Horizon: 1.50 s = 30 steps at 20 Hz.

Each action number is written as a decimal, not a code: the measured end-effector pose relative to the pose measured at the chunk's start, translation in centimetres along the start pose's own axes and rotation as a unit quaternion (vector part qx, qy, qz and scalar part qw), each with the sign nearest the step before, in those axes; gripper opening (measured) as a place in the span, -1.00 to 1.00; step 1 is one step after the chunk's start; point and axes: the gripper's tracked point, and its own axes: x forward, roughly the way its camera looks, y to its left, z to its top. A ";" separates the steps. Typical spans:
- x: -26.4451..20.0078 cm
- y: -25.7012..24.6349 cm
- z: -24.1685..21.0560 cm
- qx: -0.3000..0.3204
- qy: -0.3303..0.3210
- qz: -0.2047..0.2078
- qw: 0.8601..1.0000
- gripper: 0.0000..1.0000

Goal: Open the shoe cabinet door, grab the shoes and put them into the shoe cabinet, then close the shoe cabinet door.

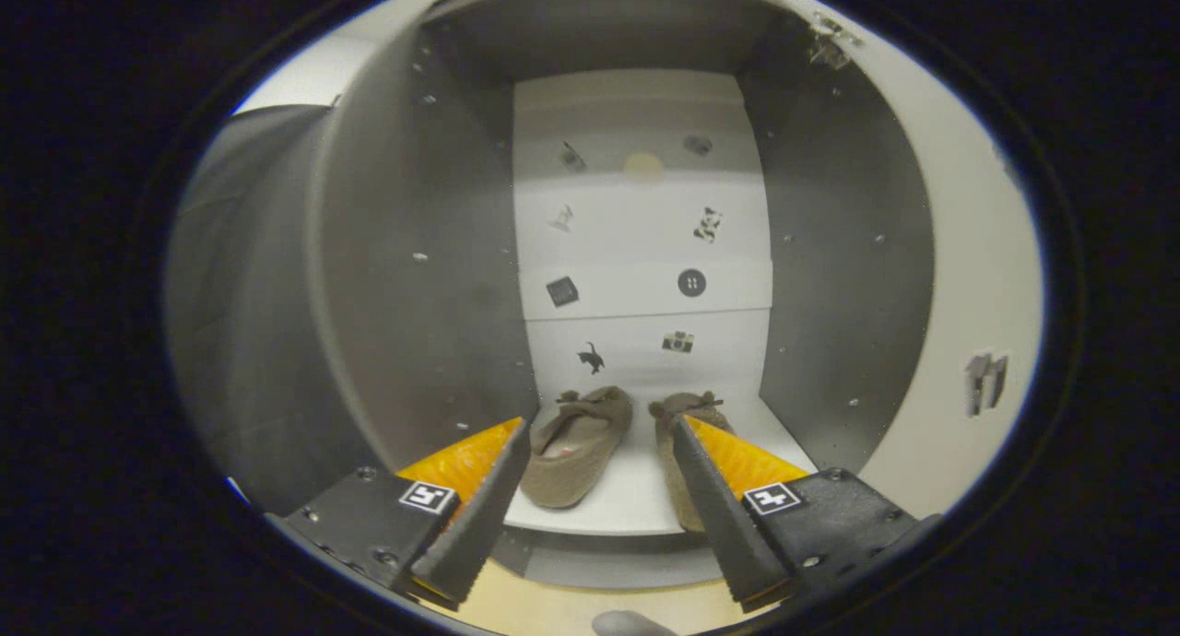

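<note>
gripper (599,433): released, fingers spread wide, holding nothing, no contact seen; tips sit just in front of the shelf's front edge.
shoe cabinet (406,276): door open, grey side walls, white back panel (643,249) with small picture stickers.
contents: pair of shoes (579,442) on the white bottom shelf (627,498), near its front edge.
shoes: tan, soft suede-like slip-ons with small bows; side by side, apart, toes toward the back panel; left one lies between the fingers, right one partly hidden behind the right finger.
</note>
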 end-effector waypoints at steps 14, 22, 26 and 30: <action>-25.3 -4.7 2.0 -0.025 -0.063 -0.053 0.996 1.00; -37.6 -14.3 3.6 -0.014 -0.084 -0.097 0.992 1.00; -40.8 -19.8 4.0 -0.016 -0.086 -0.082 0.993 1.00; -41.9 -25.6 4.1 -0.027 -0.074 -0.072 0.994 1.00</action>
